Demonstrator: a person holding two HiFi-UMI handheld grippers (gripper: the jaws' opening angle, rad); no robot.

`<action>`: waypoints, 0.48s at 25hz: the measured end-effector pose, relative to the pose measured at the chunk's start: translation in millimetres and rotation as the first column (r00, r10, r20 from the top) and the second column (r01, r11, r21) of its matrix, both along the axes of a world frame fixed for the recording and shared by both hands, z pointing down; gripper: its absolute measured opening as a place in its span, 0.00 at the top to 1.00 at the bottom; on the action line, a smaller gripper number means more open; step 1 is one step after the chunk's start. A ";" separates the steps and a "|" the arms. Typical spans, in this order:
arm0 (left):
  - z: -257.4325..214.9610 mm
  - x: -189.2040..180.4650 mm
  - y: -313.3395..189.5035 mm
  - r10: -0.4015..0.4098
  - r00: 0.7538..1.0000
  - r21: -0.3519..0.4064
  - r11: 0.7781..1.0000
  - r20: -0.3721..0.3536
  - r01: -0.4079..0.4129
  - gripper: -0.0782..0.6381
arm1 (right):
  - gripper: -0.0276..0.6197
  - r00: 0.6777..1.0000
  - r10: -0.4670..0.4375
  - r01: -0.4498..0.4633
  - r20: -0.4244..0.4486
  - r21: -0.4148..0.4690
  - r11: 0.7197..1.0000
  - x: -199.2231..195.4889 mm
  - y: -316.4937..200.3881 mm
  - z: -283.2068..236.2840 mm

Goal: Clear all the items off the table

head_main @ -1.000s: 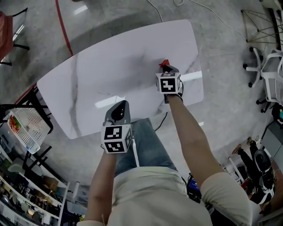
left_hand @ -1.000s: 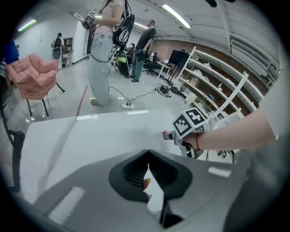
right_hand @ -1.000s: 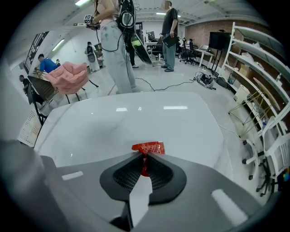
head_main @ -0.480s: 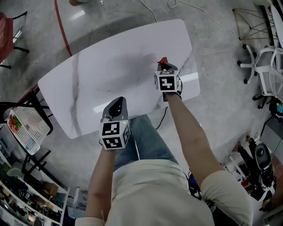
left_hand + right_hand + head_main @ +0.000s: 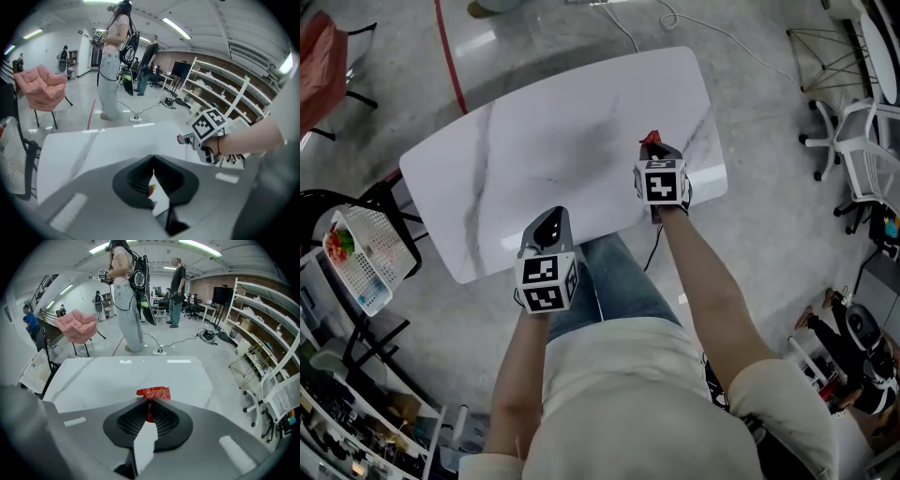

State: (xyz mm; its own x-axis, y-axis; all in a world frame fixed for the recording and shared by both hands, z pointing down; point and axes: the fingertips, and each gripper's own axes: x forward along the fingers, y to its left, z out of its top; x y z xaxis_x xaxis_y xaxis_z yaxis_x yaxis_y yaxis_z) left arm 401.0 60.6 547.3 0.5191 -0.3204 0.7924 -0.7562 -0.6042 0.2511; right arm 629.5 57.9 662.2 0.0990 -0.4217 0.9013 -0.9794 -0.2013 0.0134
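The white marble table [image 5: 544, 131] lies bare under both grippers. My right gripper [image 5: 652, 143] hangs over its right near part, shut on a small red packet [image 5: 650, 138]. In the right gripper view the red packet [image 5: 153, 393] sticks out past the tips of the right gripper [image 5: 149, 401], above the table [image 5: 117, 376]. My left gripper [image 5: 553, 217] is over the near edge. In the left gripper view the left gripper [image 5: 153, 158] has its jaws together, with a small yellow-and-red bit [image 5: 151, 189] between the pads. The right gripper [image 5: 182, 139] shows there too.
A white basket [image 5: 361, 258] with coloured things stands on a rack at the left. White chairs [image 5: 862, 141] are at the right, and a cable [image 5: 675, 19] lies on the floor beyond the table. A pink chair [image 5: 77, 326], standing people [image 5: 126, 291] and shelves [image 5: 262, 319] lie further off.
Both grippers have lifted away from the tabletop, the right one keeping the red packet. The head camera has shifted, so the table sits a little further right in the view.
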 end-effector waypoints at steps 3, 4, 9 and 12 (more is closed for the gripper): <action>-8.6 -11.5 2.6 -0.005 1.000 0.013 1.000 -0.011 0.005 0.88 | 0.91 1.000 0.005 -0.005 -0.009 0.020 1.000 -12.2 4.2 -13.8; -11.3 -15.3 3.5 -0.004 1.000 0.018 1.000 -0.014 0.004 0.88 | 0.91 1.000 0.008 -0.007 -0.010 0.027 1.000 -16.9 5.6 -18.0; -26.4 -41.4 10.0 -0.004 0.999 0.042 0.999 -0.034 0.005 0.88 | 0.91 1.000 0.023 -0.022 -0.018 0.069 0.997 -45.1 13.6 -44.3; -35.5 -58.2 12.5 -0.017 0.999 0.059 0.998 -0.038 0.019 0.88 | 0.91 0.999 0.022 -0.020 -0.026 0.093 0.995 -60.0 17.0 -61.7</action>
